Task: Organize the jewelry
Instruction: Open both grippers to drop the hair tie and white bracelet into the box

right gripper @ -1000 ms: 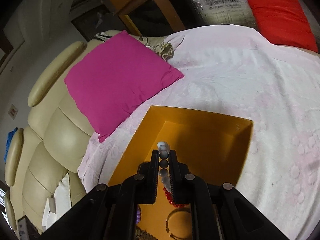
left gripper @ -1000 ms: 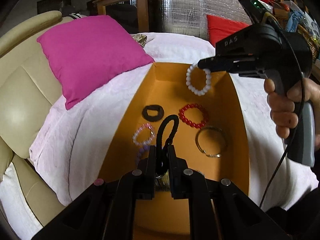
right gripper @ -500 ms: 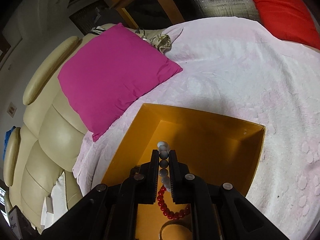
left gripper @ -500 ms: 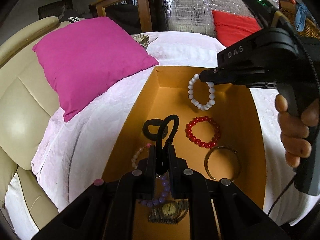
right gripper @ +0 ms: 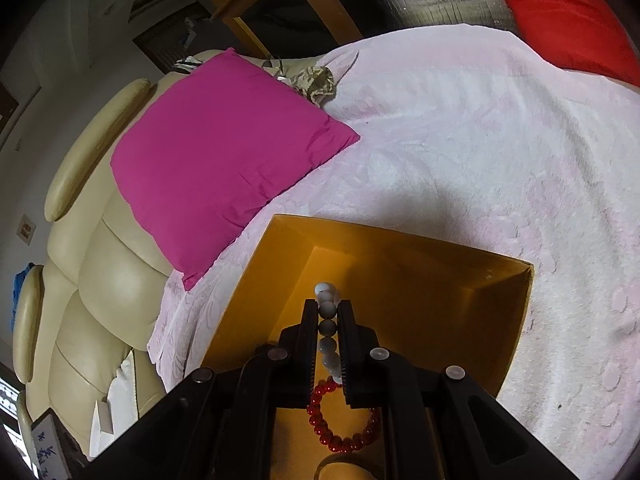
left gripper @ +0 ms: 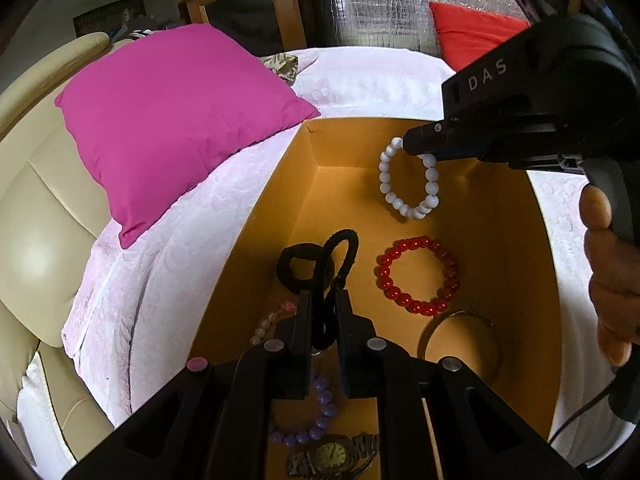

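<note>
An orange box (left gripper: 248,240) lies on a pink blanket. My left gripper (left gripper: 323,300) is shut on a black hair tie (left gripper: 340,256), held above another black hair tie (left gripper: 296,268) on the box floor. My right gripper (right gripper: 327,312) is shut on a white bead bracelet (left gripper: 408,178), which hangs above the far end of the box; it also shows in the right wrist view (right gripper: 326,320). In the box lie a red bead bracelet (left gripper: 418,276), a metal bangle (left gripper: 460,344), a pale pink bracelet (left gripper: 268,320), a purple bead bracelet (left gripper: 316,420) and a wristwatch (left gripper: 332,454).
A magenta cushion (left gripper: 172,120) rests on the cream sofa (left gripper: 36,216) left of the box. A red cushion (left gripper: 472,32) lies at the far right. A wooden cabinet (left gripper: 248,12) stands behind. The pink blanket (right gripper: 460,140) spreads around the box.
Both grippers have moved forward over the box and lower. The white bracelet now hangs nearer the far end of the box. Both grips are unchanged.
</note>
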The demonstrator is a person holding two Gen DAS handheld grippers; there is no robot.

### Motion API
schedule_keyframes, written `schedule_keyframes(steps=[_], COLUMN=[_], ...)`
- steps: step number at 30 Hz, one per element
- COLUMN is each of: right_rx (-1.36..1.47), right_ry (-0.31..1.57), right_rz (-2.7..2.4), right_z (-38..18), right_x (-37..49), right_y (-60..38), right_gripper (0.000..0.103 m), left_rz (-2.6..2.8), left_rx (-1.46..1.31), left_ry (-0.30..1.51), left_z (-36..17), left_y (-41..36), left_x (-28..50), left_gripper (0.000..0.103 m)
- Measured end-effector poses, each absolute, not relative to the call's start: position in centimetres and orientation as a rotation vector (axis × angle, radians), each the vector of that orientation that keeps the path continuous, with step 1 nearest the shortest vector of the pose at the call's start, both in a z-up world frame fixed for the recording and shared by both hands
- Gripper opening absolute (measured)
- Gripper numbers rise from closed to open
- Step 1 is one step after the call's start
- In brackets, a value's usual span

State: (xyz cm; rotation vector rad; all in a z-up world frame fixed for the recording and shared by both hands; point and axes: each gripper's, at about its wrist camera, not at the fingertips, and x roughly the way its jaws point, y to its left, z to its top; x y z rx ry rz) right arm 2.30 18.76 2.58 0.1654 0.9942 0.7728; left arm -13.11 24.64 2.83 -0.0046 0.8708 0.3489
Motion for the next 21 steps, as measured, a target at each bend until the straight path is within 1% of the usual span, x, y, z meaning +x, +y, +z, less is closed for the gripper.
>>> schedule_keyframes(steps=[5,7,8,9,10,11,12,14,16,17,18,21], right_rx=[0.136,0.135,0.135,0.136,0.144,0.156,0.161,0.157,0.142,0.131,0.113,0.072], right_ry=[0.99,0.984,0.977,0.968,0.956,0.938,0.918,0.899,0.882,0.872,0.86,0.835], right_rz=[0.698,0.696,0.696,0.69,0.69,0.697,0.7,0.703,0.71,0.715,0.722,0.726], right_z=[2.1,2.3,2.6,3.0,3.4,3.9,4.5,5.4,6.3,6.7,7.2,8.3], right_x=[2.4,2.2,2.0,1.8,1.5,1.1,0.6,-0.2,-1.4,-2.1,-3.0,-5.4], right_y=[19.0,18.6,18.4,18.1,17.7,17.3,16.9,16.4,15.9,15.6,15.2,14.3], right_gripper=[0.014,0.015,0.023,0.033,0.038,0.046,0.049,0.049,0.049,0.049,0.049,0.052], left_rz=[0.385,0.39,0.396,0.416,0.431,0.438,0.441,0.449,0.464,0.471,0.478,0.487], left_rx=[-0.004,0.011,0.018,0.032,0.041,0.047,0.052,0.052,0.059,0.063,0.065,0.059], left_ry=[0.912,0.912,0.911,0.902,0.885,0.874,0.861,0.852,0.833,0.824,0.816,0.788], left_z=[2.1,2.3,2.4,2.8,3.2,3.5,4.0,4.8,5.9,6.4,6.8,8.4], left_y=[24.7,24.5,24.5,24.4,24.2,24.2,24.0,23.8,23.5,23.4,23.3,23.2], left_x=[-12.3,-12.5,-12.6,-12.9,-13.2,-13.4,-13.8,-14.6,-15.7,-16.4,-16.9,-18.6], left_gripper=[0.016,0.022,0.039,0.056,0.06,0.062,0.062,0.063,0.066,0.071,0.073,0.073])
